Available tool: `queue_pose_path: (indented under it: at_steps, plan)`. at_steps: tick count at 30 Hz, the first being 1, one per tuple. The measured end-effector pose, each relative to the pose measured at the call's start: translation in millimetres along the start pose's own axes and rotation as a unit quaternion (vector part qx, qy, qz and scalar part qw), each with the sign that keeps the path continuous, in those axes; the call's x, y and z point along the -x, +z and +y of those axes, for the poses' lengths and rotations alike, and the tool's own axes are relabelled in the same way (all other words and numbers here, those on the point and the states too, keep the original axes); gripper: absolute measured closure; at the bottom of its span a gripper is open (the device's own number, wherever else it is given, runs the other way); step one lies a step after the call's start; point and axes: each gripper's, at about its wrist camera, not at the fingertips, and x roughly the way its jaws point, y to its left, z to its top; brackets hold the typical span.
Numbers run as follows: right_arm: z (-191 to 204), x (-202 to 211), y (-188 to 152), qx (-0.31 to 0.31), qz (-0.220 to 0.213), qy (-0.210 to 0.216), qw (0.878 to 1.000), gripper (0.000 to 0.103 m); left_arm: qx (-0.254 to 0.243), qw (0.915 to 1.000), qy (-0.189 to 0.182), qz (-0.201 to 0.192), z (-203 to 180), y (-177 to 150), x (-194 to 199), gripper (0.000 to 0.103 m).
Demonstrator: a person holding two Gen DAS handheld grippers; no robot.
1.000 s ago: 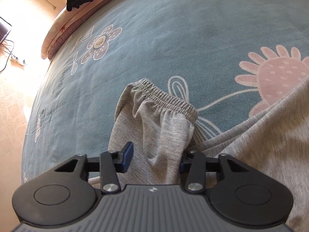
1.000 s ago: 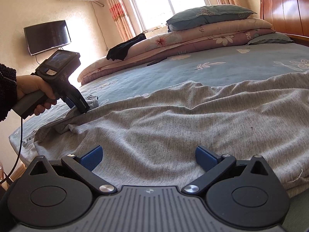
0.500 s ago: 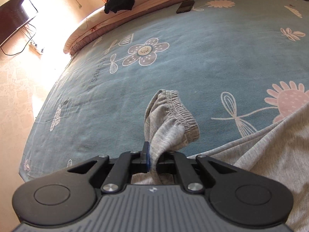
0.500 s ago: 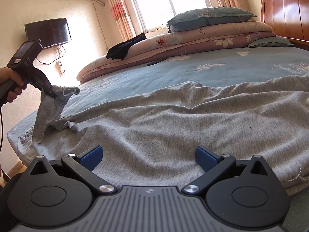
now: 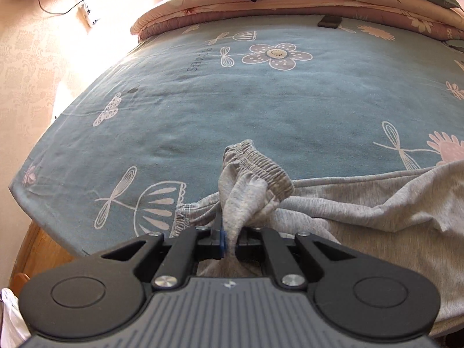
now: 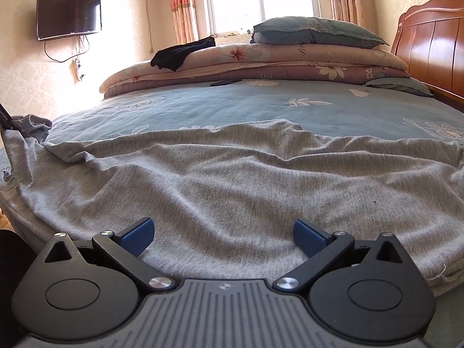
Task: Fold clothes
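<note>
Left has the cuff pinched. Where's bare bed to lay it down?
Bare sheet lies ahead of the left gripper, from the cuff to the folded quilts, apart from a dark phone-like thing. Right of the cuff it's crowded: grey garment under the open right gripper.

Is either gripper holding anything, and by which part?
The left gripper pinches the grey garment just behind its elastic cuff. The right gripper holds nothing.

Wall TV [image 6: 69, 16] left of window [image 6: 235, 0] w/ striped curtains [image 6: 182, 5]. Folded quilts [image 6: 261, 61] + pillow [image 6: 316, 30] on blue floral sheet [image 5: 261, 101]; black garment [image 6: 181, 53] atop quilts. Wooden headboard [image 6: 432, 52] at right.
</note>
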Motion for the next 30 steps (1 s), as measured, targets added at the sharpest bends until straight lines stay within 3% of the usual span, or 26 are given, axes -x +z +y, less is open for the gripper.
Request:
queue_pose_path:
  at_steps: [5,12,16,20,25,28,30]
  plan:
    - [4.3,-1.5,1.5,0.007,0.011,-0.012,1.0,0.0,0.058,0.9974,-0.043,0.008,24.2,-33.6,-21.9,0.095]
    - [12.8,-4.7,3.0,0.016,0.022,-0.037,0.999,0.0,0.168,0.9816,-0.09,-0.009,71.0,-60.4,-34.9,0.09]
    - [17.6,-6.5,3.8,0.021,0.028,-0.051,0.998,0.0,0.182,0.9792,-0.086,-0.026,84.3,-60.6,-33.5,0.09]
    - [22.1,-8.2,4.3,0.025,0.033,-0.063,0.997,0.0,0.192,0.9764,-0.098,-0.012,92.4,-62.9,-42.7,0.087]
    - [23.4,-9.3,4.5,0.027,0.035,-0.068,0.997,0.0,0.225,0.9668,-0.119,-0.016,105.6,-67.7,-41.8,0.086]
    - [24.0,-9.4,4.4,0.028,0.034,-0.069,0.997,0.0,0.241,0.9611,-0.134,-0.013,112.4,-67.8,-39.5,0.083]
    - [24.2,-9.3,4.3,0.027,0.034,-0.07,0.997,0.0,0.238,0.9616,-0.134,-0.02,114.3,-66.0,-32.5,0.077]
